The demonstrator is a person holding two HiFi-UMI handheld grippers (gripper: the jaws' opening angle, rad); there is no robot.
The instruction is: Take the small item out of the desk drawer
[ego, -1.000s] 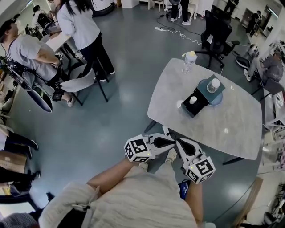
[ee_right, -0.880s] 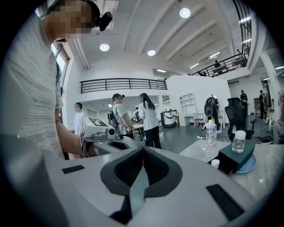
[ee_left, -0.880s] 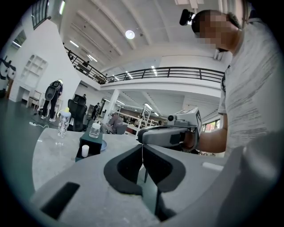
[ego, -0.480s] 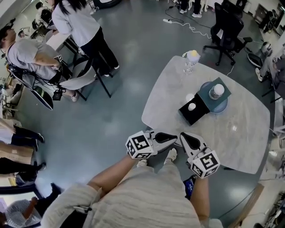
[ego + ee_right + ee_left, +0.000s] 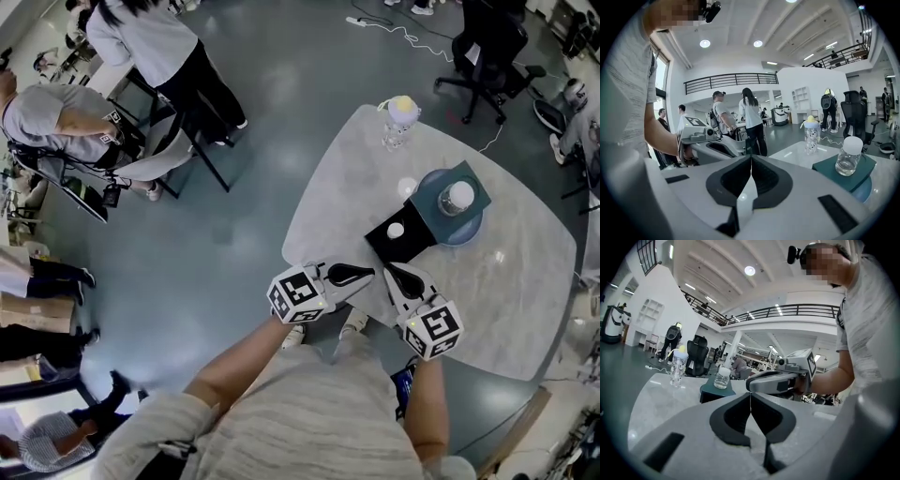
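Small item (image 5: 396,230): white, roundish, lying in the open black drawer (image 5: 414,247), which is pulled out at 7 o'clock from the teal unit (image 5: 433,195). A clear jar (image 5: 458,197) with a white lid stands on top of the unit. Baby bottle (image 5: 400,120) at 11 o'clock, near the table edge. White blob (image 5: 406,187) beside the drawer, possibly a cap. Left gripper (image 5: 371,273) and right gripper (image 5: 390,268) both clamped closed, empty, tips near the drawer's 7 o'clock side. Grey marble-look table (image 5: 506,281), blue-grey floor (image 5: 234,234). Office chair (image 5: 492,42) at 1 o'clock, people (image 5: 56,108) at 10.

Bare table (image 5: 506,300) fronts the open drawer (image 5: 413,247); a jar (image 5: 458,197) stands just behind.
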